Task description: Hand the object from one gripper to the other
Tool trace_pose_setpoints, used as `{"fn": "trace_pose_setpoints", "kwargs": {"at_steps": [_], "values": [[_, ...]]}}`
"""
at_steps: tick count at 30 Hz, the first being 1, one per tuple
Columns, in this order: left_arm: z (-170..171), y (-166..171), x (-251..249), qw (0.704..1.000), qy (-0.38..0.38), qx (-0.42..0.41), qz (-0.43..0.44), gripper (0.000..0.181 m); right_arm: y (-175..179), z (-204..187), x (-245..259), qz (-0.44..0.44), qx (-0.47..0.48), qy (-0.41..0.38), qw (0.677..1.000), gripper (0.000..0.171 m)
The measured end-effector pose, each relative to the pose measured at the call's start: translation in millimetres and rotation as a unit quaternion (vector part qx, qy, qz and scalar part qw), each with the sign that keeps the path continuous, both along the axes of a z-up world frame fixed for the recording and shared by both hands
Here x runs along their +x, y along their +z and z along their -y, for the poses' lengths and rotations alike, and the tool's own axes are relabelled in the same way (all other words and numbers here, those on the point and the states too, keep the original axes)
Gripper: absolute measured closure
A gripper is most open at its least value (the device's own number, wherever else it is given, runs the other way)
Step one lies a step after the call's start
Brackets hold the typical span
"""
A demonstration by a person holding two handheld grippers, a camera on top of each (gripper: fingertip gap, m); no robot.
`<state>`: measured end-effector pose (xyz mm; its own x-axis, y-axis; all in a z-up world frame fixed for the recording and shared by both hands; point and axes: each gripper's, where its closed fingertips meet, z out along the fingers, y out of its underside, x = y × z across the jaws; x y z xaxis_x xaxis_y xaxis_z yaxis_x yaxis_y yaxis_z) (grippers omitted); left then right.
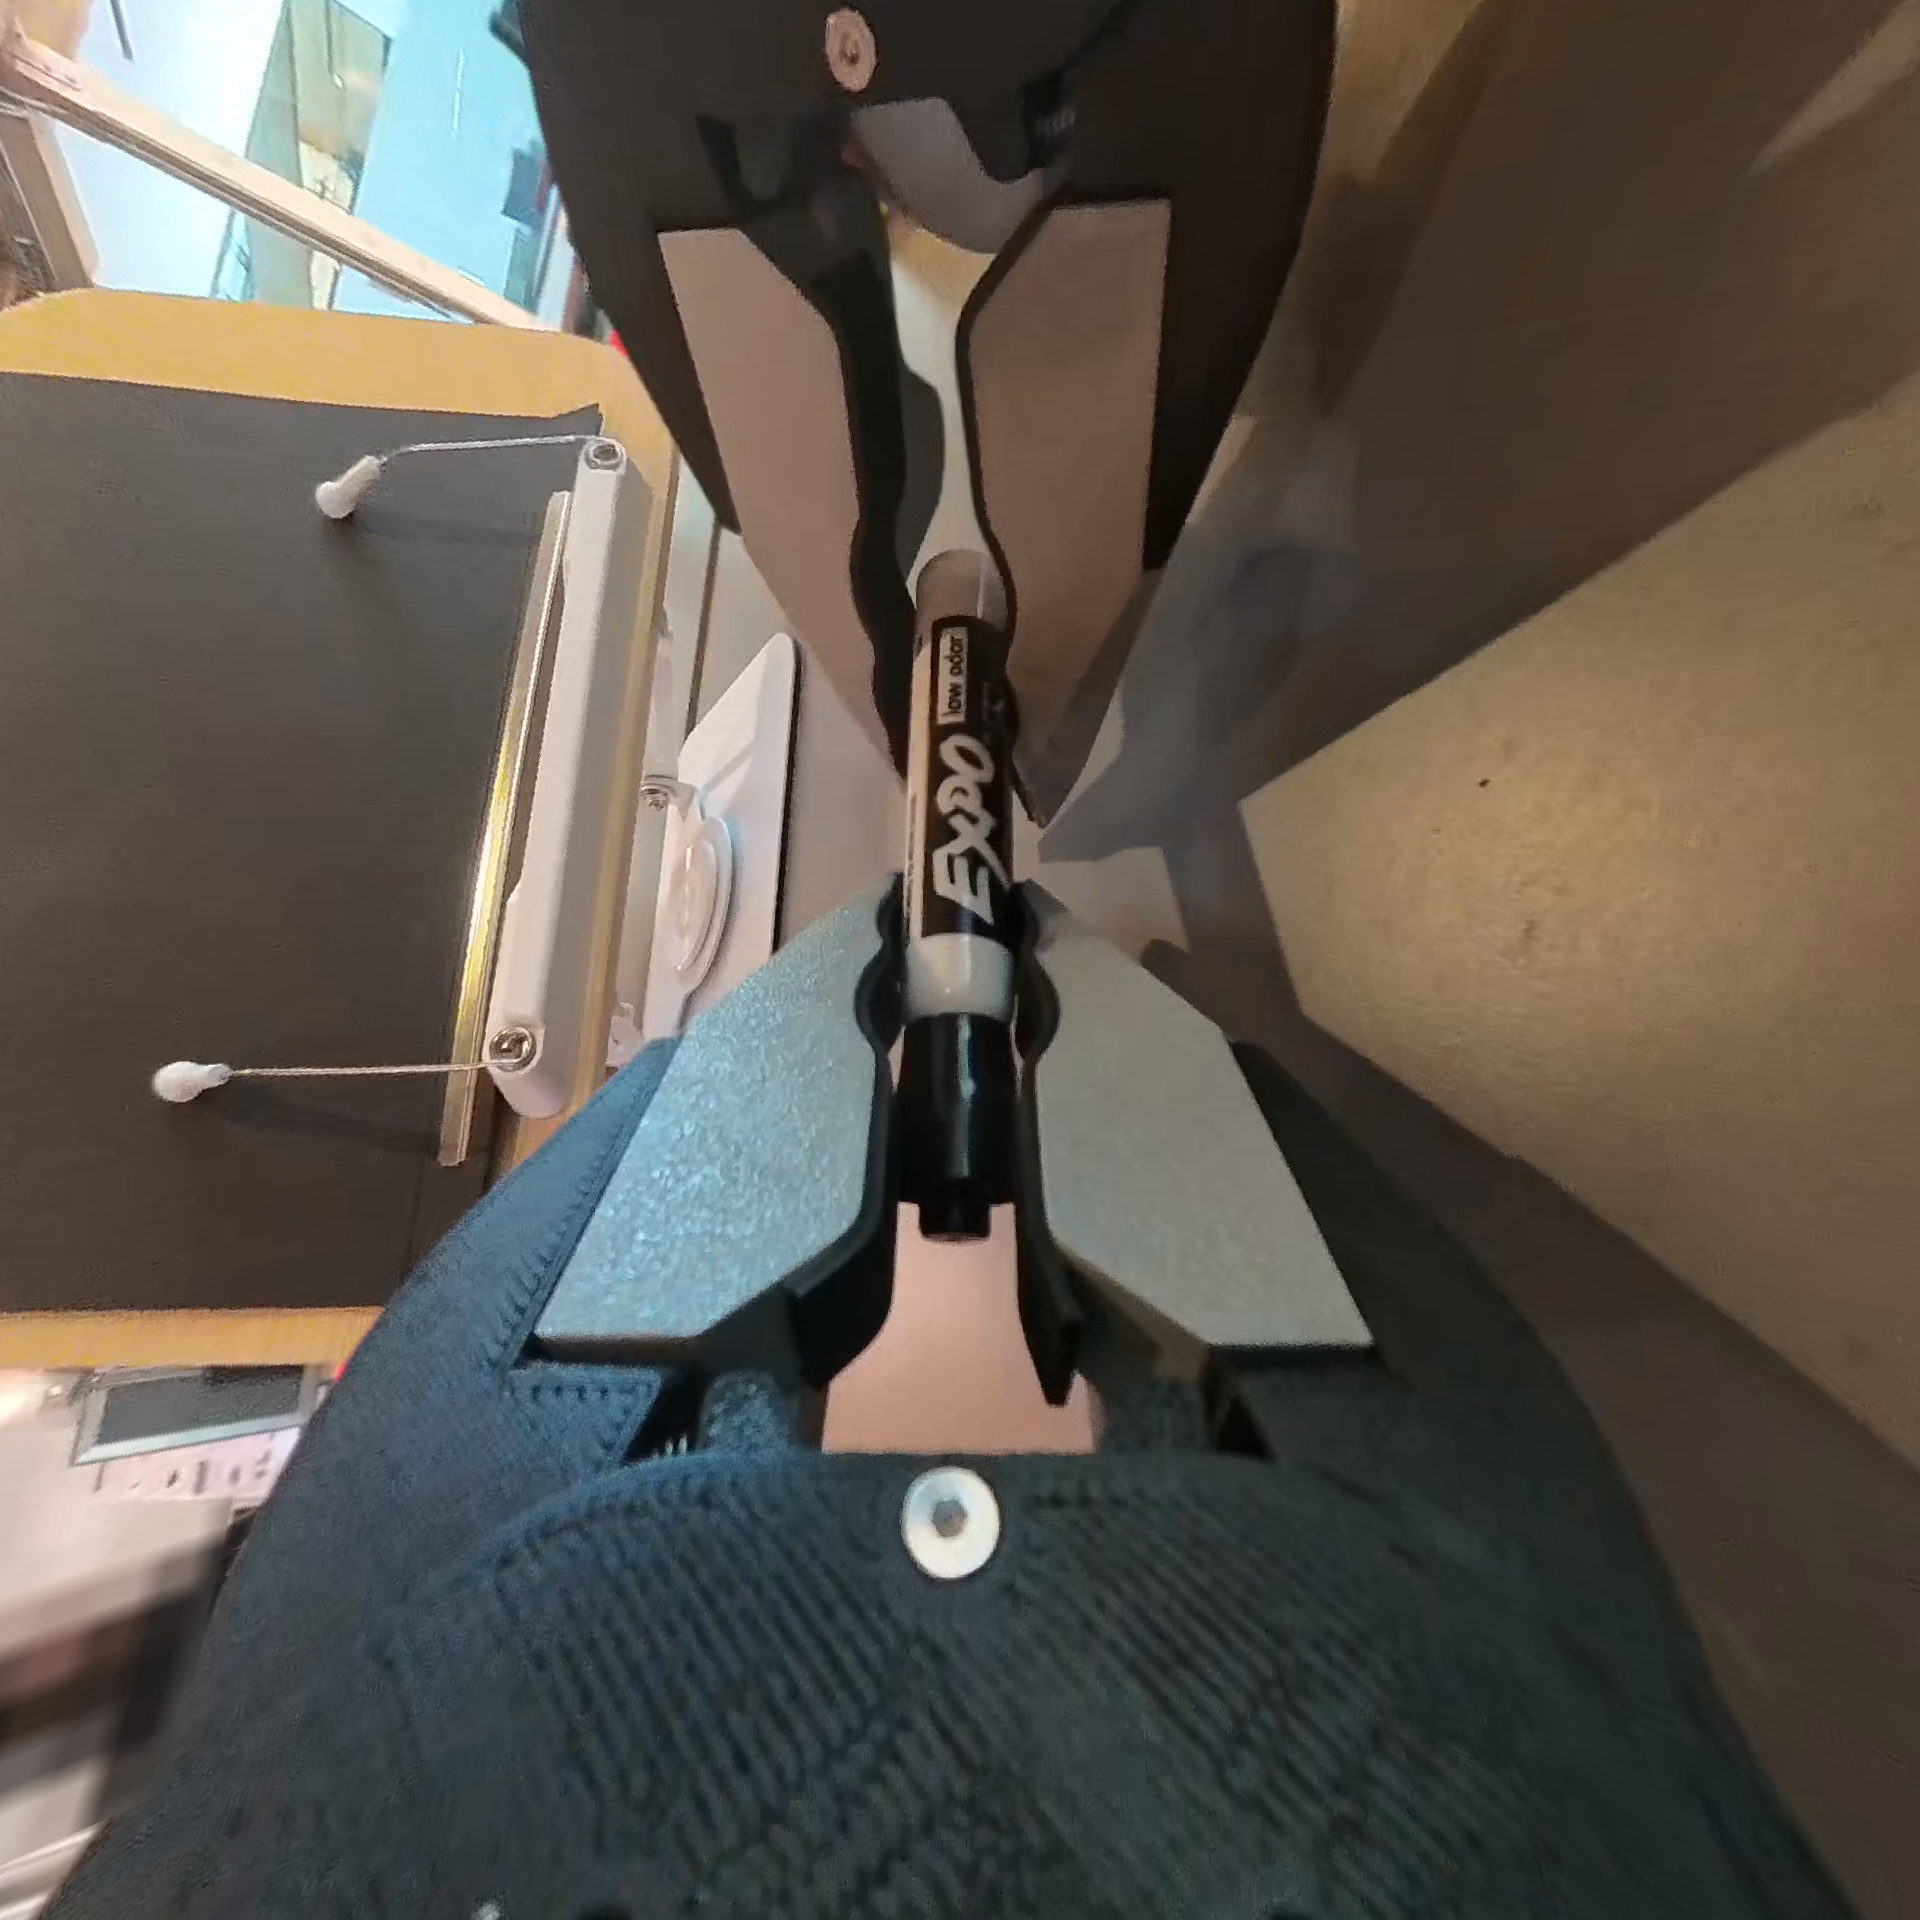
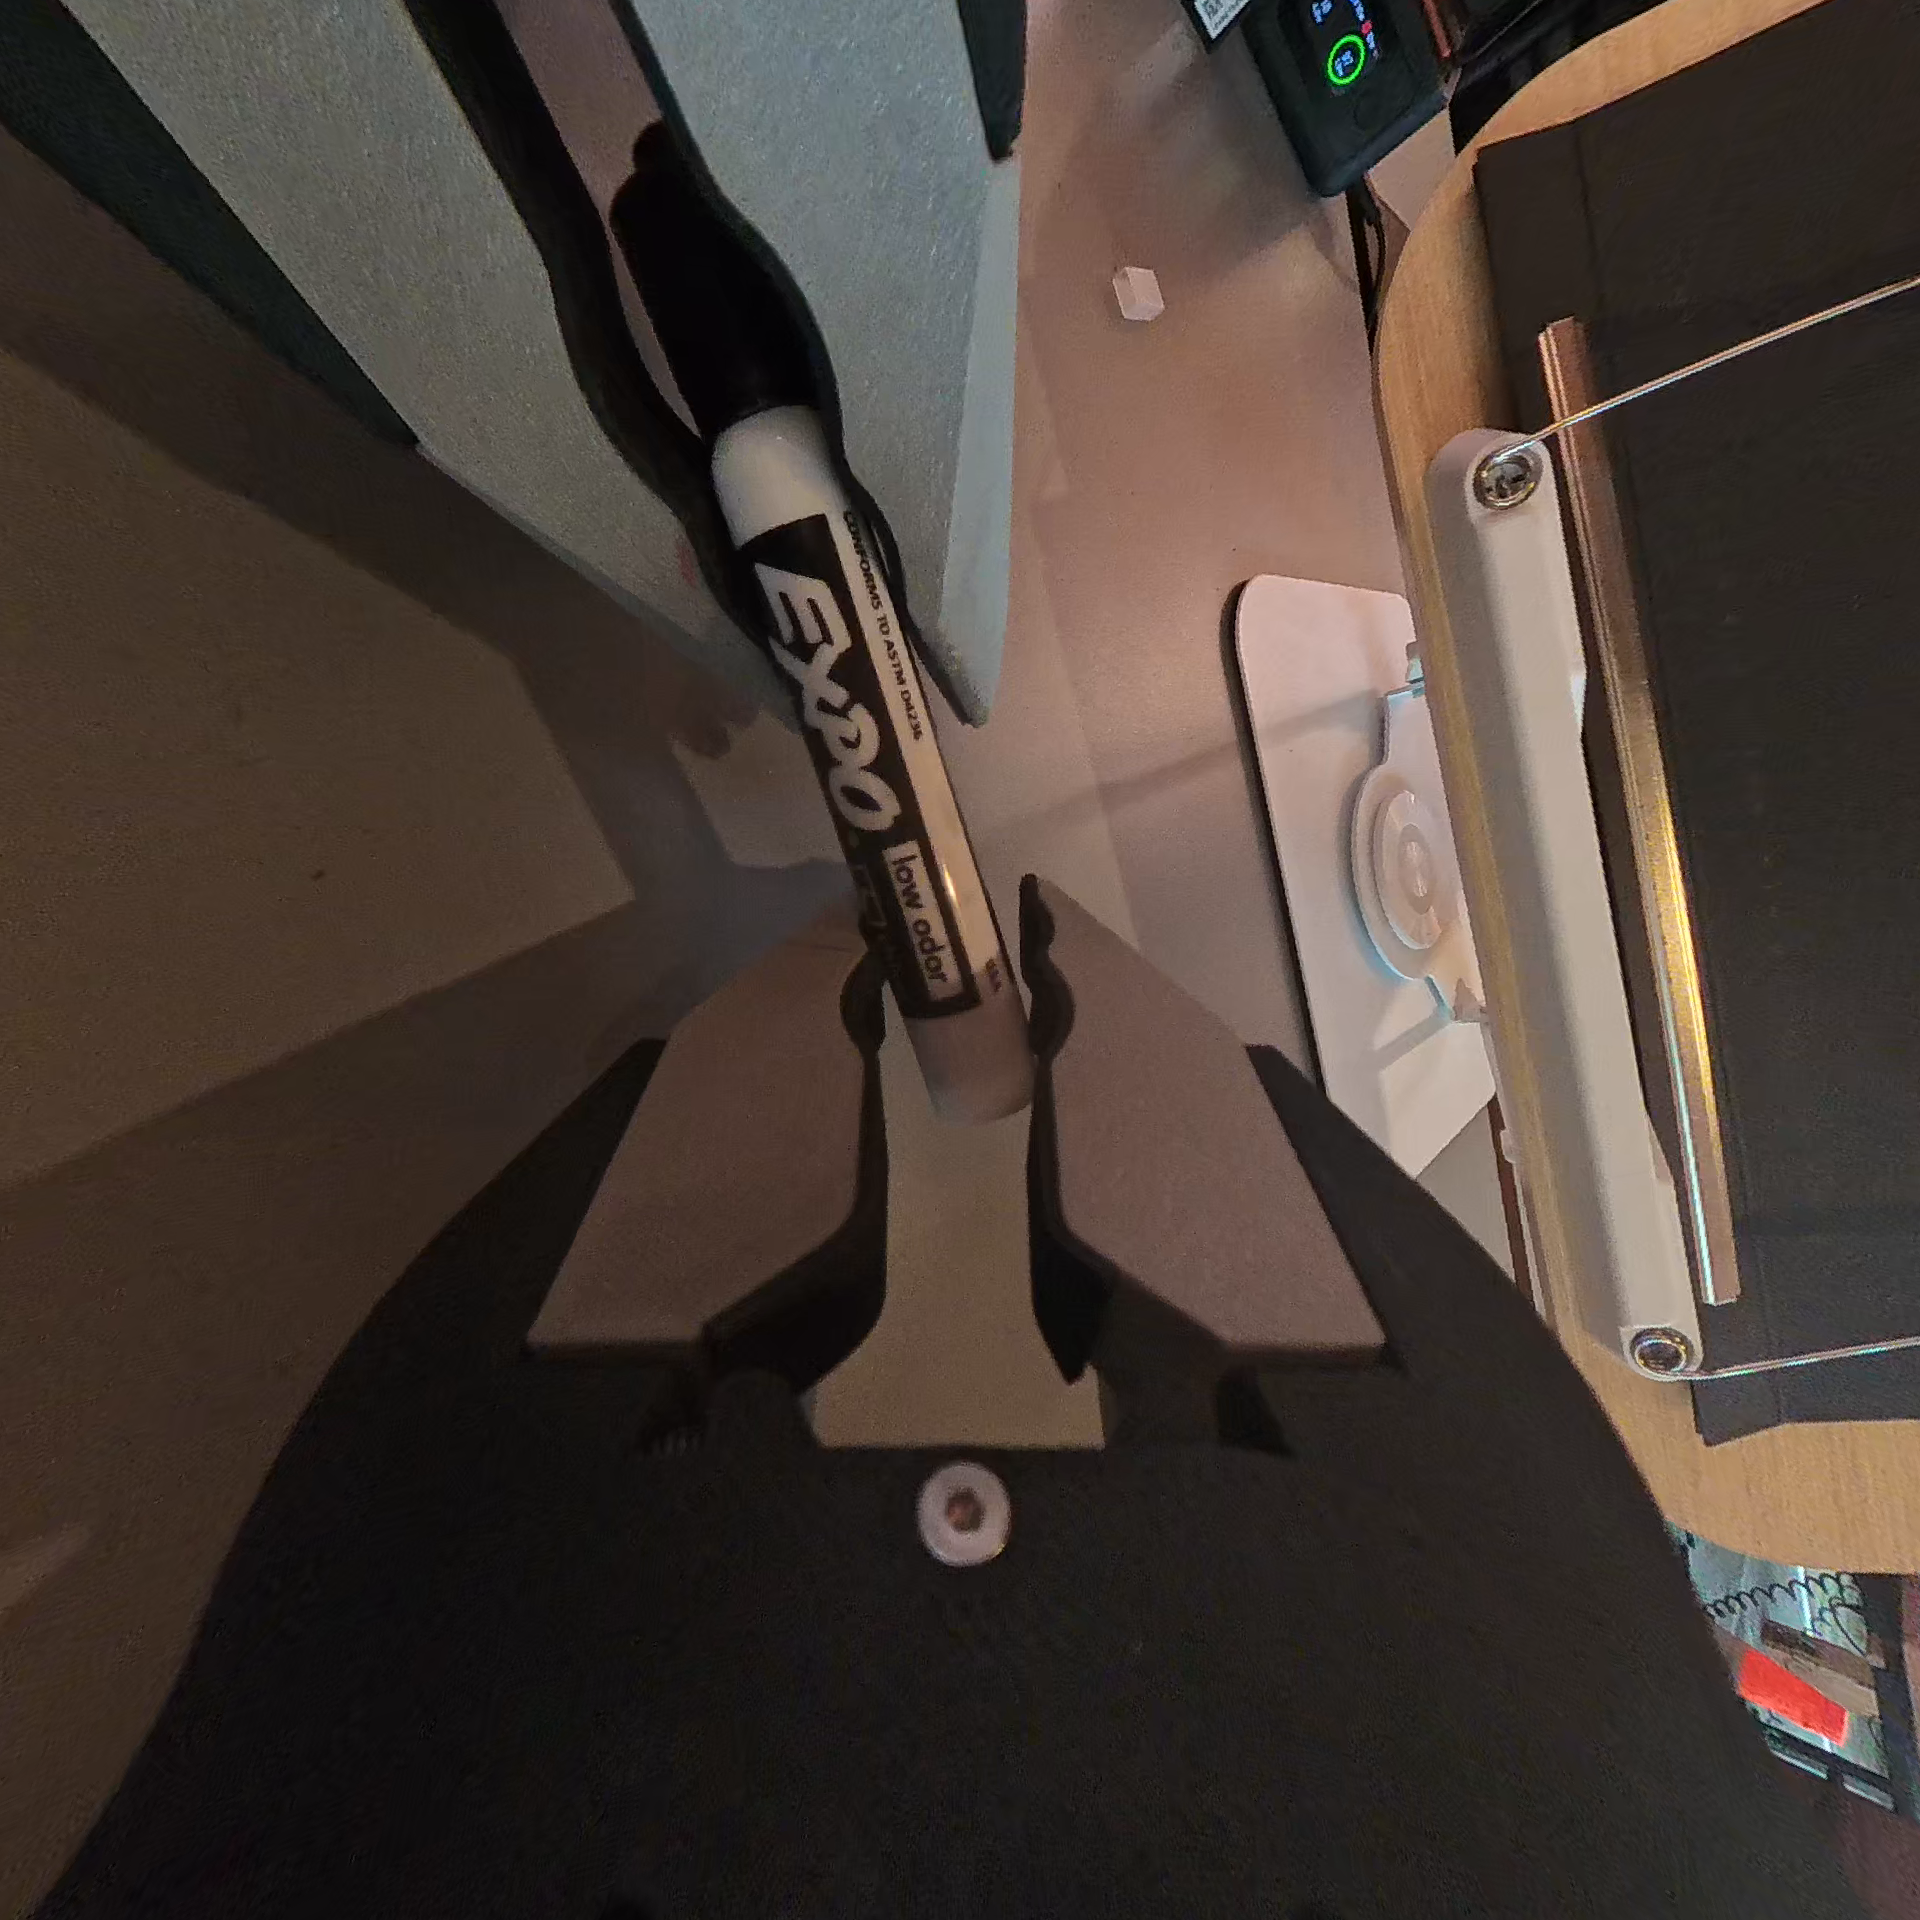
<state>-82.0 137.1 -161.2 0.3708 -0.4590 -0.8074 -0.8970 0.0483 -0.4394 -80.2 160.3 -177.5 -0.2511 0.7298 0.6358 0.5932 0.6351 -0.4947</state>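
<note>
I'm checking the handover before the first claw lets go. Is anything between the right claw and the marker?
Nothing visible is. The marker has its white end already between the right claw fingers, with a small gap on one side. The left claw grips it by the cap end.

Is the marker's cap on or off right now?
On. The black cap sits on the marker, clamped in the left gripper.

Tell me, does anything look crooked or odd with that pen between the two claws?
Slightly. In the right wrist view the marker leans at an angle between the right gripper fingers rather than along them. The left gripper clamps its capped end. Nothing looks spilled or broken.
</note>
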Motion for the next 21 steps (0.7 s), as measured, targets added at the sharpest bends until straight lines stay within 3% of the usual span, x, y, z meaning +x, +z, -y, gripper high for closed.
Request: {"fn": "trace_pose_setpoints", "kwargs": {"at_steps": [16,21], "values": [[3.2,8.1,4.3,0.999,-0.016,0.003,0.040,0.165,8.4,1.2,-0.7,-0.019,0.003,0.009,1.000,0.150],[3.1,7.5,4.2,1.000,-0.013,0.016,0.013,0.165,5.5,0.6,-0.4,-0.015,-0.002,0.008,1.000,0.149]]}}
